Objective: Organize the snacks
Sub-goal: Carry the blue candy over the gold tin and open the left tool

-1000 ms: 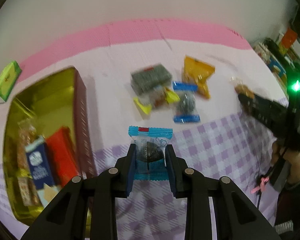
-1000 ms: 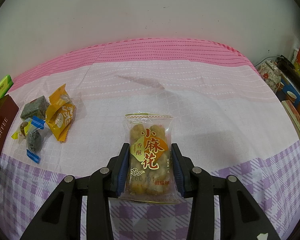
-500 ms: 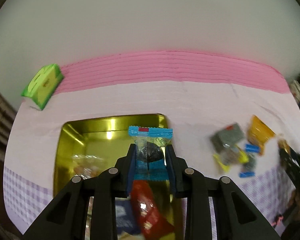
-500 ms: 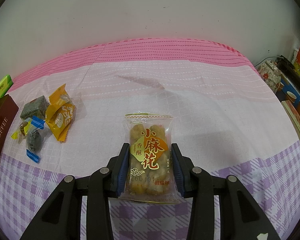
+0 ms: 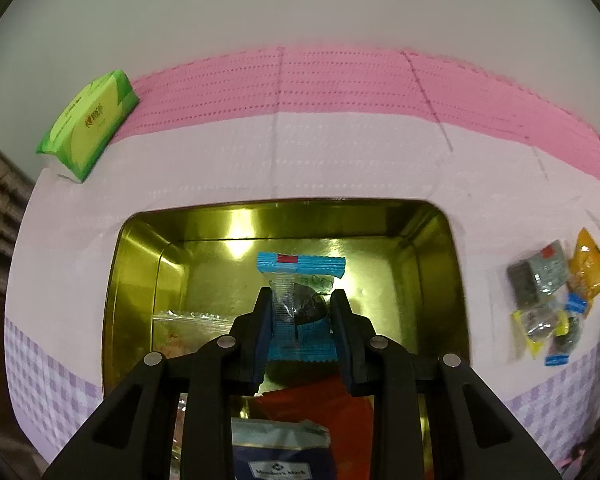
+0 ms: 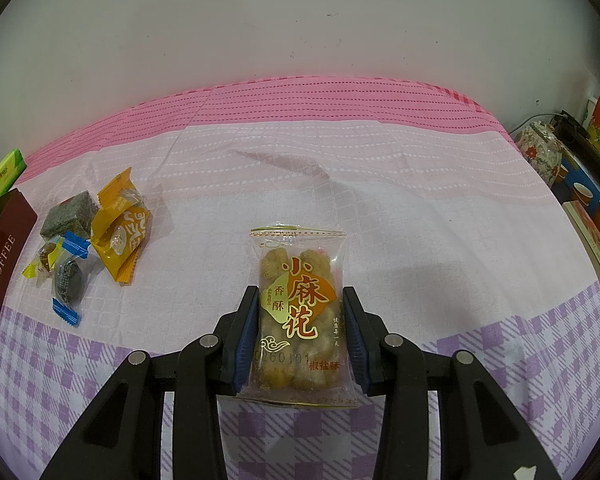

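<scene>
Two sets of tongs, both busy. Left tongs (image 5: 301,320) are clamped on a small blue-ended candy wrapper (image 5: 300,304) with something dark inside, held above the open gold tin (image 5: 140,272). Down in that tin, toward 6 o'clock under the tongs, there's a red packet (image 5: 320,404) and a dark blue packet (image 5: 280,456), plus a clear wrapper (image 5: 188,316) at about 9 o'clock. Further out at 10 o'clock a green tissue pack (image 5: 88,124) sits by the edge of the tabletop (image 5: 340,160), which has a pink-and-white cloth that goes purple check nearer the camera. Over at 3 o'clock is a blurry little pile of loose snacks (image 5: 556,292). Right tongs (image 6: 300,320) are gripping a clear bag of fried twists (image 6: 300,312) with red and orange lettering, its lower edge down at the cloth. From there, at 9 o'clock, the pile shows clearly: an orange packet (image 6: 120,228), a dark grey block (image 6: 70,216), a yellow-ended candy (image 6: 44,258) and another blue-ended candy (image 6: 68,280), well apart from the bag. Dark red TOFFEE lettered side of the tin (image 6: 4,280) is at the far 9 o'clock edge.
</scene>
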Demonstrator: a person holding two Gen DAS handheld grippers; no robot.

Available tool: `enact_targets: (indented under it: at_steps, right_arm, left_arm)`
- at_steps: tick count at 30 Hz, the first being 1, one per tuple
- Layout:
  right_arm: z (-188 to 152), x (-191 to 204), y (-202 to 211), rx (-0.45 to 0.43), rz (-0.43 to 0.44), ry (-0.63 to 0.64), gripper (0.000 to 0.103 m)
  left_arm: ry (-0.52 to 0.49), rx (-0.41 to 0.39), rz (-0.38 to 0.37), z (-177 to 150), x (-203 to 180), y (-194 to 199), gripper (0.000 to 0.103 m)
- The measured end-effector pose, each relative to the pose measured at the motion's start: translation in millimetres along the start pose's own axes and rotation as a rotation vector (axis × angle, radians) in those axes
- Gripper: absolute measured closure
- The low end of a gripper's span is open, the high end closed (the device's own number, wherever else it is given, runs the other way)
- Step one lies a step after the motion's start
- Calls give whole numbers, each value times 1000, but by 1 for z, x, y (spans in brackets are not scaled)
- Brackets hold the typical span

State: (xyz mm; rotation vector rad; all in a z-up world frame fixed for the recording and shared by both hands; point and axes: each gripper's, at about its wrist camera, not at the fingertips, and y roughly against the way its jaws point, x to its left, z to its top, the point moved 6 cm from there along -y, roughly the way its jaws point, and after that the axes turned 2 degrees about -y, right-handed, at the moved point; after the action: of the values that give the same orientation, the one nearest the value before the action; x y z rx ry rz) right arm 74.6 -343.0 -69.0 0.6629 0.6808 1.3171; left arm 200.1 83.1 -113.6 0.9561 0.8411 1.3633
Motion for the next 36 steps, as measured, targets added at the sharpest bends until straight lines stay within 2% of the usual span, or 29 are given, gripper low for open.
enact_targets:
  at_steps: [18, 28, 36]
  right_arm:
    - [0, 1, 0, 0, 0, 1, 65]
    - [0, 1, 0, -1, -1, 1, 65]
    - [0, 0, 1, 7, -1, 11, 65]
  left_arm:
    - [9, 42, 29, 2, 4, -7, 72]
    - [19, 20, 8, 1, 7, 10, 72]
    - [7, -50, 17, -17, 7, 47, 72]
